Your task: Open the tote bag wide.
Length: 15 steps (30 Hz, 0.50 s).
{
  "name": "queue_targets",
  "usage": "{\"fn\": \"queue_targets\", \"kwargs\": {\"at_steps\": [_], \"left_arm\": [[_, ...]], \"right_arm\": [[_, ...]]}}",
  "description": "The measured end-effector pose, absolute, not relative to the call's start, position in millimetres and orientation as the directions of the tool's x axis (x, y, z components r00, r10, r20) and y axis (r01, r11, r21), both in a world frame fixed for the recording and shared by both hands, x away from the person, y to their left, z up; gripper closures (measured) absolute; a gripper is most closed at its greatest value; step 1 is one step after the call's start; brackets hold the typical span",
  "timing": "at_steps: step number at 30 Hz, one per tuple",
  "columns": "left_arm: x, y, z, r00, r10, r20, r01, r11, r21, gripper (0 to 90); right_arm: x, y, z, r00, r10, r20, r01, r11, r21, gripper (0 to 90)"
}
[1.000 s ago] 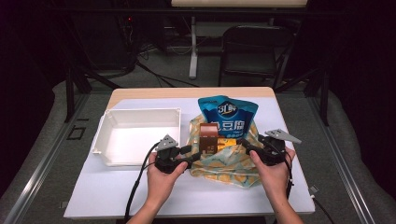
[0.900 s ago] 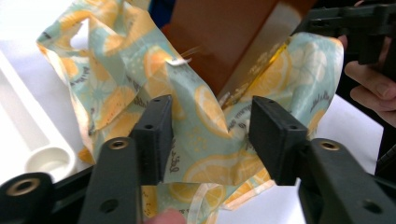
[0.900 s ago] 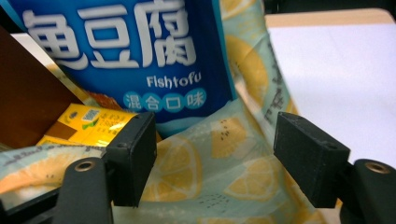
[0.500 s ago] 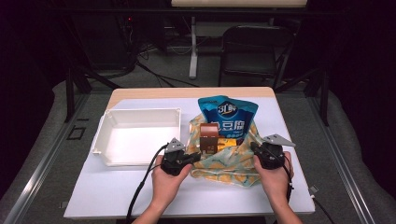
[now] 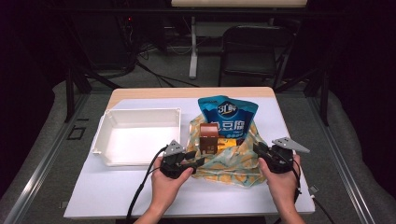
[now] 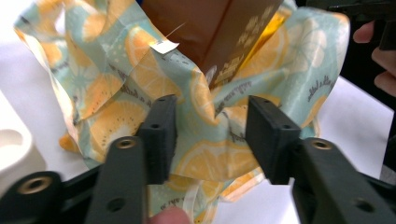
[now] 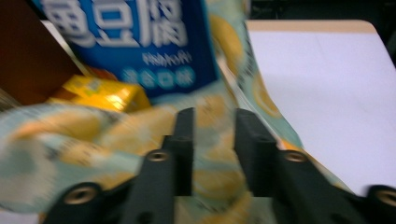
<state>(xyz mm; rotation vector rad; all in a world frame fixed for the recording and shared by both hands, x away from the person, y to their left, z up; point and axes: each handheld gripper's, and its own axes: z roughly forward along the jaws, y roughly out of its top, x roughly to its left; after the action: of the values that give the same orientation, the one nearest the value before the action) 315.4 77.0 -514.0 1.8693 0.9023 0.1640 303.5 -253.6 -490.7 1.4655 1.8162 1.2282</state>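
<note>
Scene: a person's two hand-held grippers work a soft lemon-print cloth bag (image 5: 229,161) lying at the middle of the tabletop (image 5: 107,191), toward its near edge.
Contents: a blue foil snack pouch (image 5: 227,114), a brown carton (image 5: 208,139) and a small yellow packet (image 7: 100,95) sit in the bag's mouth.
Nearby: a white plastic tray (image 5: 135,137) rests near the tabletop's left edge, just beside the bag.
Step in hand: likely taking hold of the bag's two sides; best to pinch only fabric, both sides evenly, well clear of the carton.
Left gripper (image 5: 194,161): jaws have just been opening, now half spread, a fold of cloth between them and not clearly pinched.
Right gripper (image 5: 258,151): jaws have just been opening, now narrowly parted over the bag's right edge; blur hides whether they press it.
</note>
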Motion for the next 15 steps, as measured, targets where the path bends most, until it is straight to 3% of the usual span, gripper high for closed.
{"fn": "queue_targets", "kwargs": {"at_steps": [2,3,6,9,12,15], "left_arm": [[315,81,-510,0.717,0.649,-0.256,0.492,-0.21,0.845,49.4],[315,82,-509,0.717,0.648,-0.257,0.489,-0.204,0.848,47.7],[316,85,-508,0.733,0.631,-0.254,0.481,-0.217,0.849,47.6],[315,82,-512,0.751,0.606,-0.261,0.489,-0.245,0.837,52.1],[312,77,-514,0.766,0.588,-0.26,0.488,-0.268,0.83,58.6],[311,75,-515,0.778,0.579,-0.245,0.478,-0.293,0.828,61.9]], "right_arm": [[304,-252,-488,-0.3,0.942,0.152,0.485,0.014,0.874,59.7],[307,-244,-484,-0.311,0.934,0.177,0.473,-0.009,0.881,49.7],[314,-232,-483,-0.304,0.933,0.191,0.487,-0.02,0.873,33.7],[321,-225,-486,-0.276,0.942,0.192,0.516,-0.023,0.856,28.4],[331,-223,-495,-0.174,0.955,0.24,0.559,-0.105,0.823,21.0],[334,-217,-497,-0.152,0.963,0.223,0.576,-0.097,0.812,25.9]]}}
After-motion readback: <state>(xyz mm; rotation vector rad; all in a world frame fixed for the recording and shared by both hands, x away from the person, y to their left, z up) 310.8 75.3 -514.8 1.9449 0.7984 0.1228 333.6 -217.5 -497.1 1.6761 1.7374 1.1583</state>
